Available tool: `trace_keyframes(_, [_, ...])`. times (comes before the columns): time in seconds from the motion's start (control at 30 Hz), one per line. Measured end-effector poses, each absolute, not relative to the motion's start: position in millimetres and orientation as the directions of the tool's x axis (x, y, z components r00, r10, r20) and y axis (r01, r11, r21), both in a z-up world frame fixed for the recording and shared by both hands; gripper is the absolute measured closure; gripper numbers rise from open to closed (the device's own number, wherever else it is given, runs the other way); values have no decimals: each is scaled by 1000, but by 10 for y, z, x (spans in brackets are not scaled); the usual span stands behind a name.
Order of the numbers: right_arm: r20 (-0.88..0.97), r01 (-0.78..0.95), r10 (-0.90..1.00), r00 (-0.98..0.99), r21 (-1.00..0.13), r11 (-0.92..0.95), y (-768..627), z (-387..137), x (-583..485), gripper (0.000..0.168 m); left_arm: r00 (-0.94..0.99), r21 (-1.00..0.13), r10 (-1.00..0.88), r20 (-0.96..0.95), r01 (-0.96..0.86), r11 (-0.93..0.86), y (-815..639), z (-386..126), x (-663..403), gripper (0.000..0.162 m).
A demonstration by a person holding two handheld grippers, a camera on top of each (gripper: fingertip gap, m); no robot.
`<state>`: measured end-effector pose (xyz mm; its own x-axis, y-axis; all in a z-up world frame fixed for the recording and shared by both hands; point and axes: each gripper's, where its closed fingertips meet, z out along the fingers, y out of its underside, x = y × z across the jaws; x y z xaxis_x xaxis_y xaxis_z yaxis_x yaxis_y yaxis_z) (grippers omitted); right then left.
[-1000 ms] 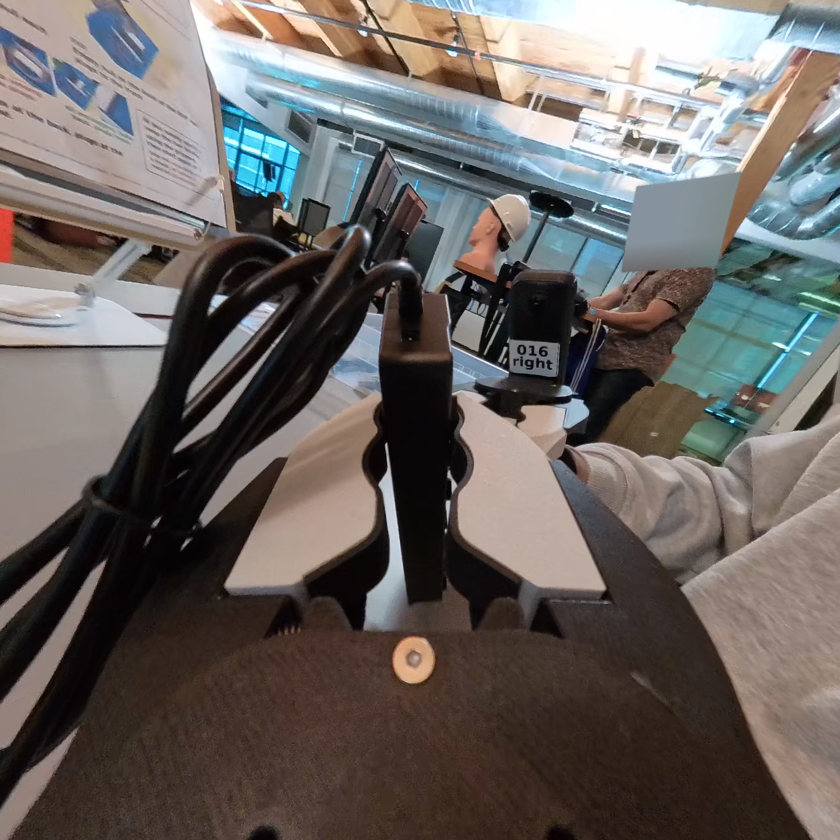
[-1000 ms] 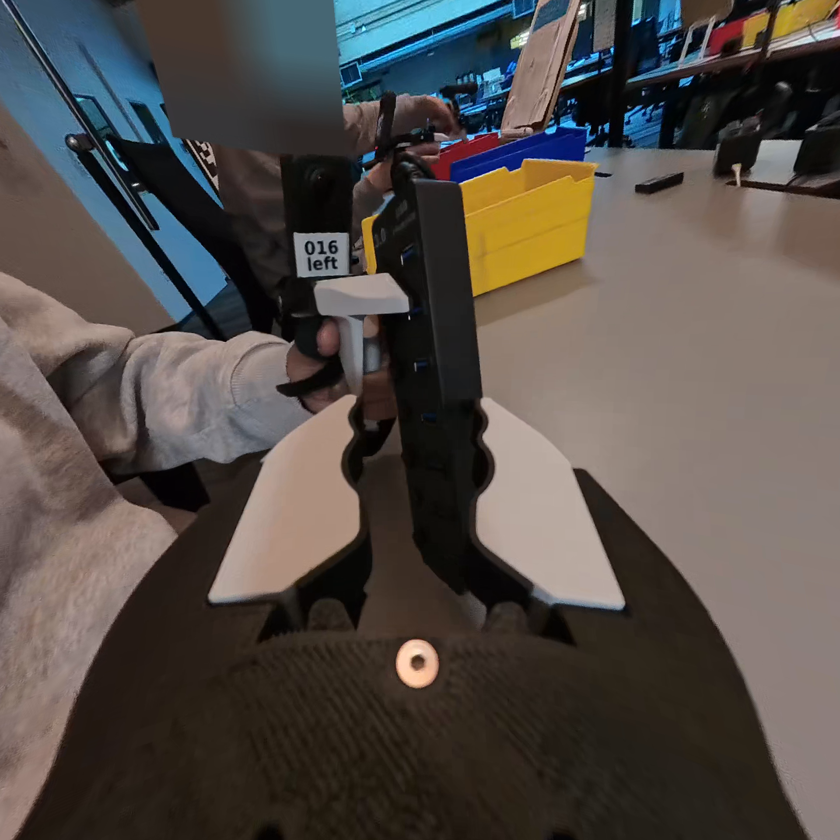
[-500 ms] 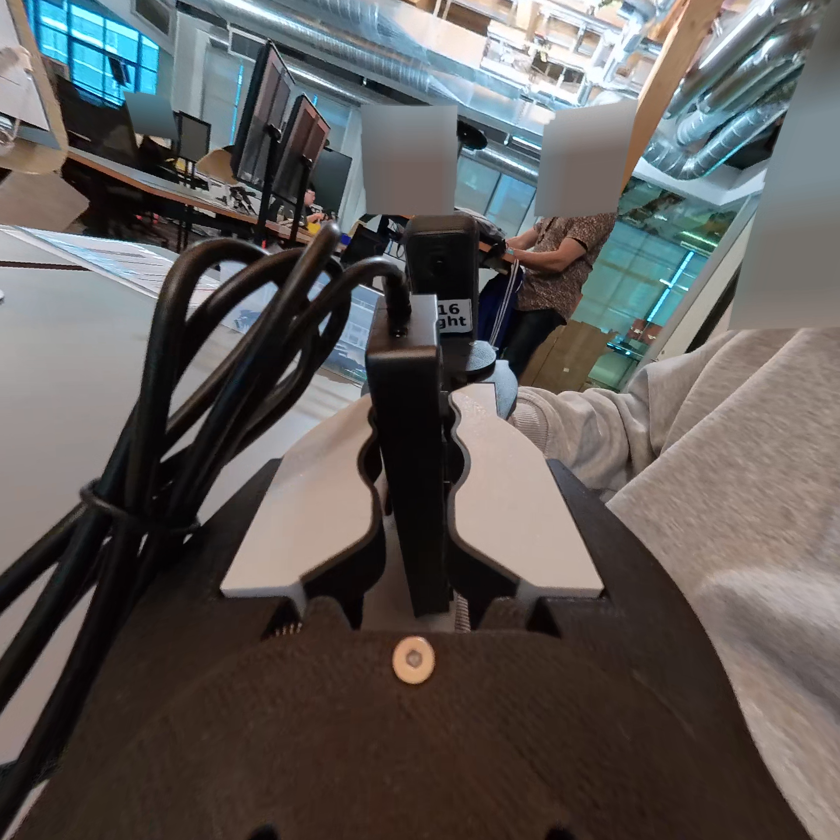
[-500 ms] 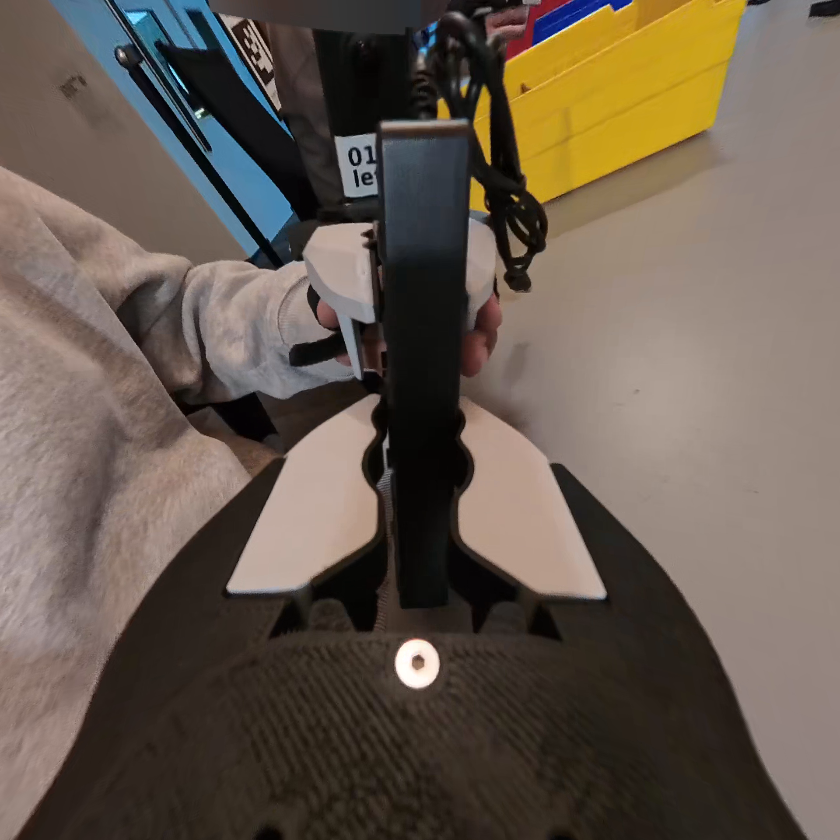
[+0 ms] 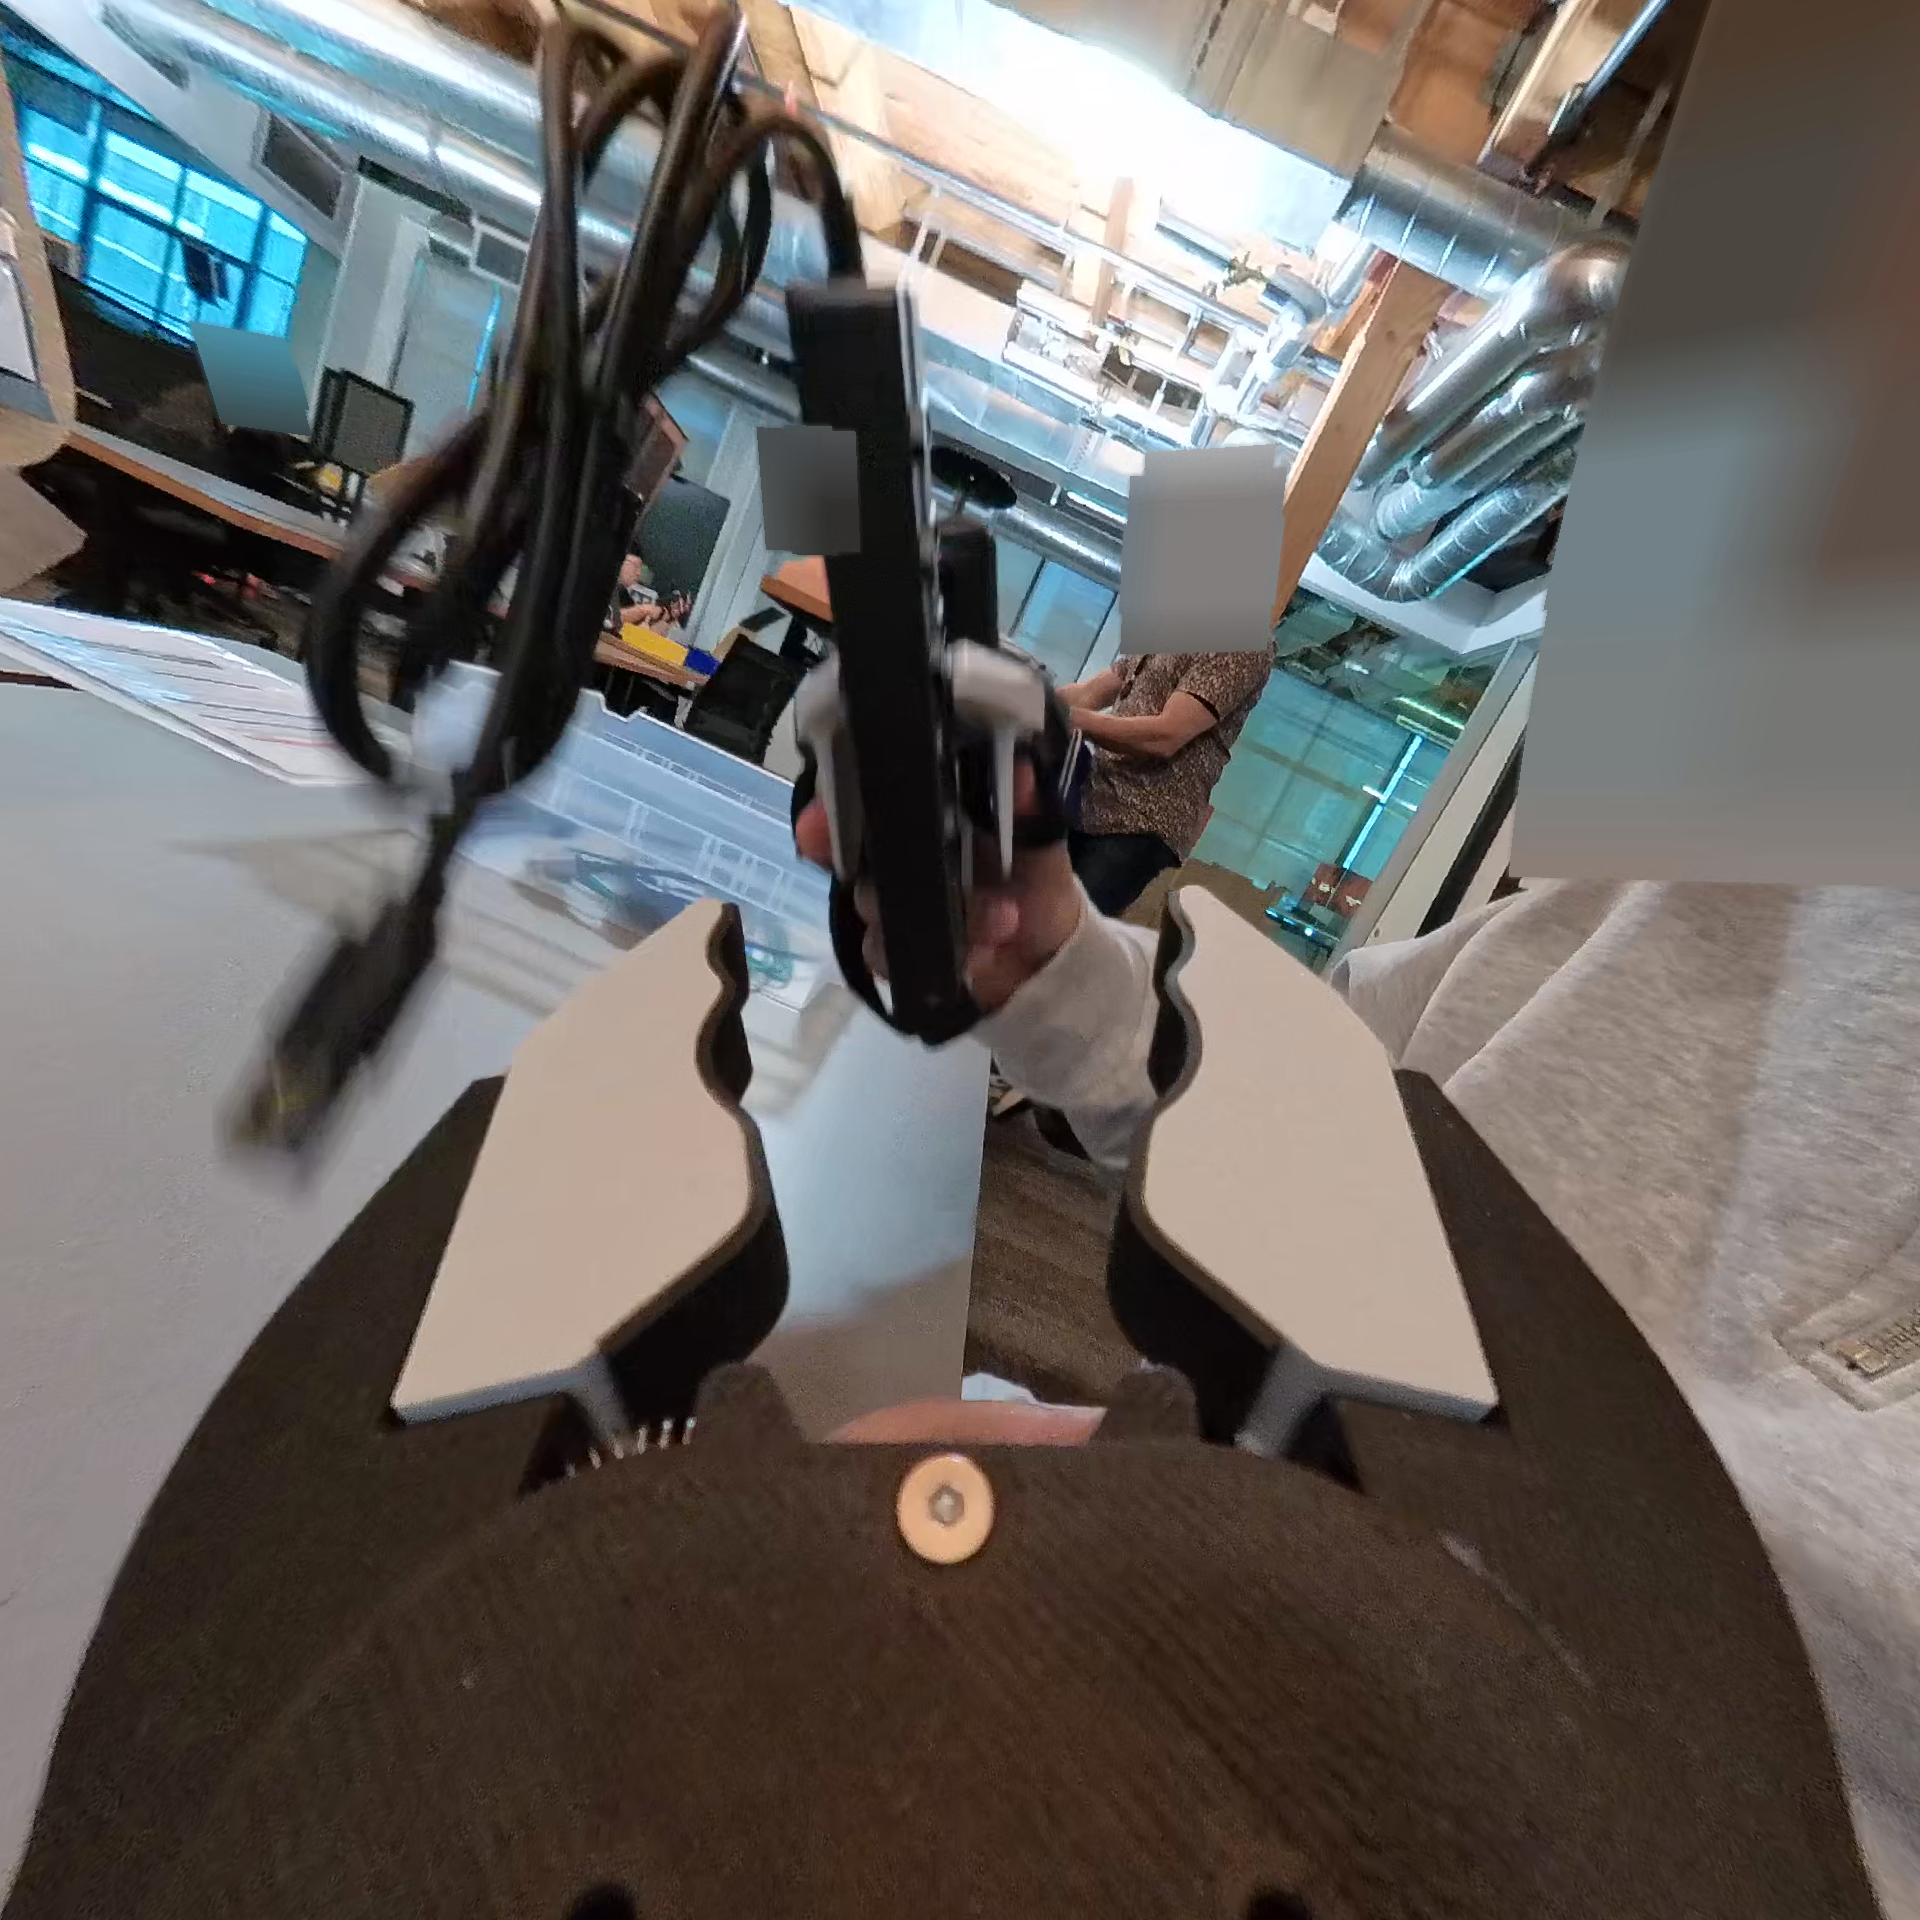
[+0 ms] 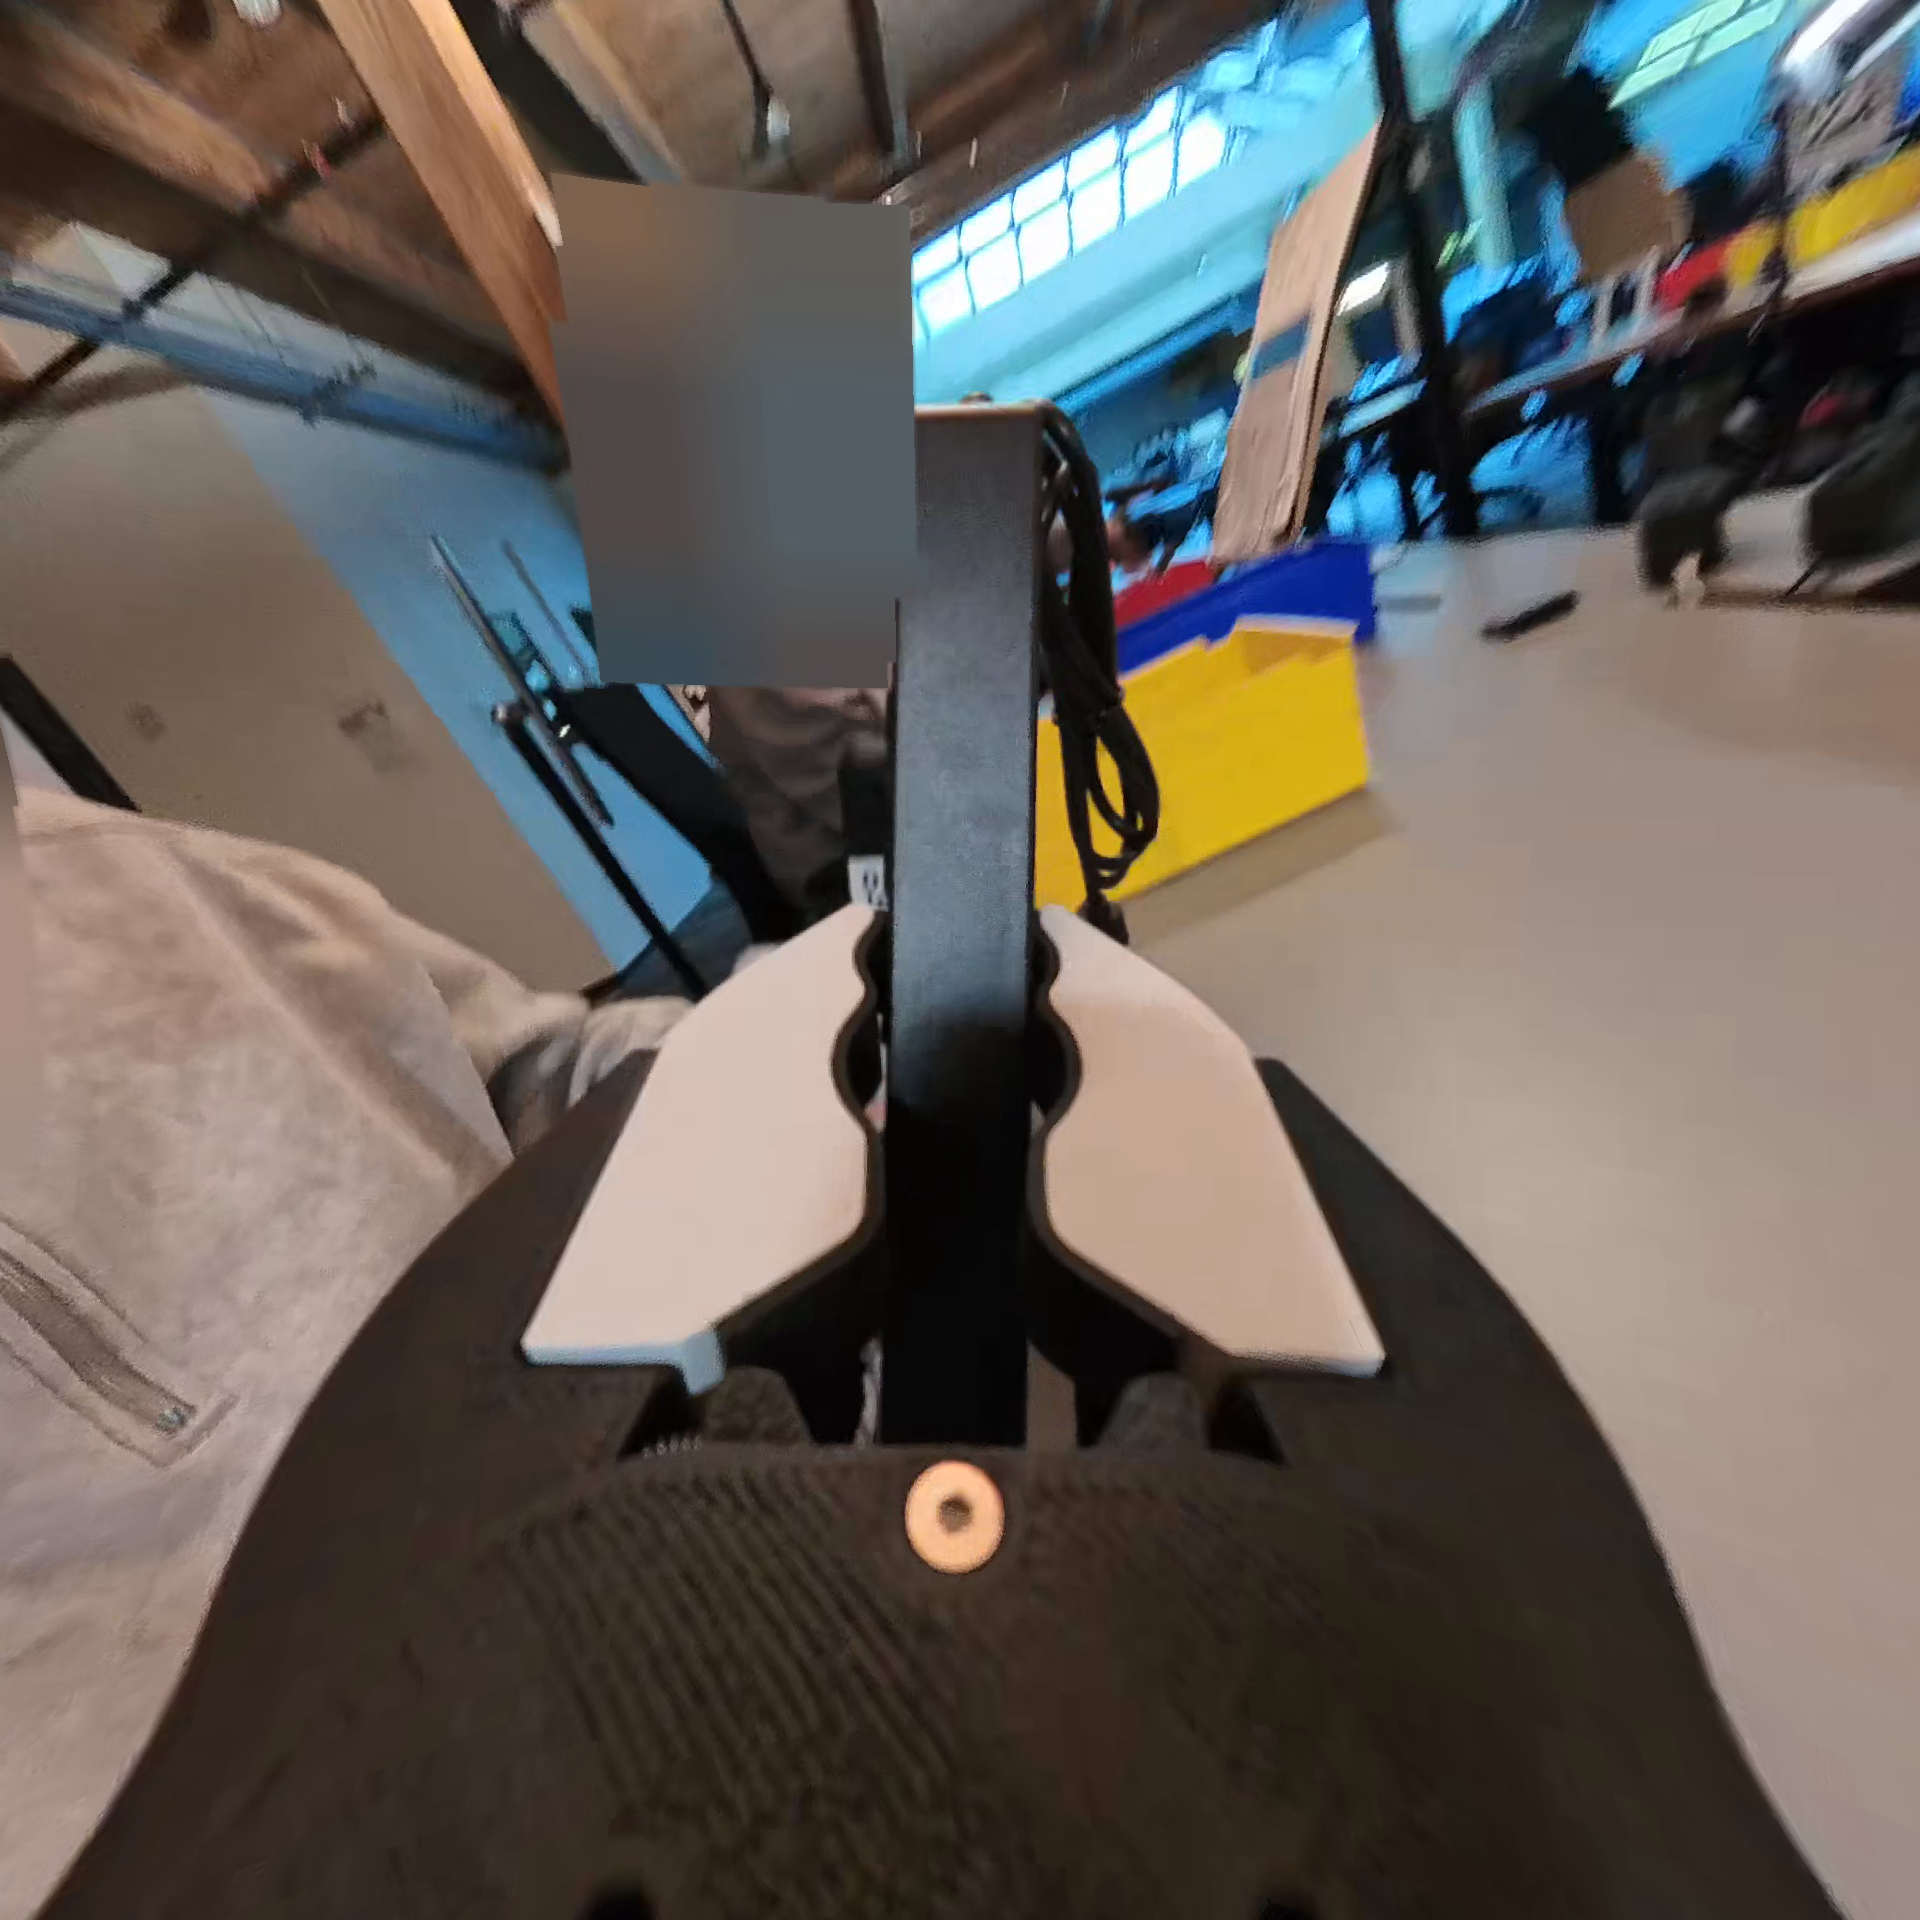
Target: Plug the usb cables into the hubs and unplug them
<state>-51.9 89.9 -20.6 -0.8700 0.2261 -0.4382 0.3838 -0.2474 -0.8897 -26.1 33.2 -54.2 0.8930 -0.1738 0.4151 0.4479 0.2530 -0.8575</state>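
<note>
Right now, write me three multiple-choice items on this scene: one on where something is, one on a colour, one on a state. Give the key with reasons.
1. Where does the bundled black cable hang from the hub?
A. From its raised end
B. Under the table
C. Inside the yellow bin

2. What colour is the bin nearest the hub, on the table?
A. Green
B. Yellow
C. White

3. What is the state of the left gripper?
A. Shut on the hub
B. Shut on the cable
C. Open, holding nothing

Key:
1. A, the cable leaves the hub's top end and loops down beside it in the left wrist view.
2. B, the right wrist view shows a yellow bin just behind the hub, with blue and red ones farther back.
3. C, its jaws stand wide apart with only table between them, while the right gripper clamps the hub.
</note>
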Motion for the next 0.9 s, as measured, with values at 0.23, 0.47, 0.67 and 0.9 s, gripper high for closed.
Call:
trace_keyframes(0.23, [-244, 60, 506, -827, -934, -352, 2050, 768, -541, 144, 875, -849, -180, 450, 482, 218, 399, -654, -243, 97])
trace_keyframes(0.47, [-118, -98, 867, -484, -977, -188, 3416, 1052, -322, 143, 868, -847, -173, 465, 493, 201, 433, -716, -248, 101])
trace_keyframes(0.67, [-234, 16, 948, -214, -972, -236, 4411, 326, -508, 143, 862, -842, -168, 478, 504, 194, 447, -750, -256, 103])
trace_keyframes(0.9, [-454, 155, 890, -41, -883, -443, 4912, -529, -695, 143, 859, -842, -165, 484, 509, 178, 477, -791, -250, 103])
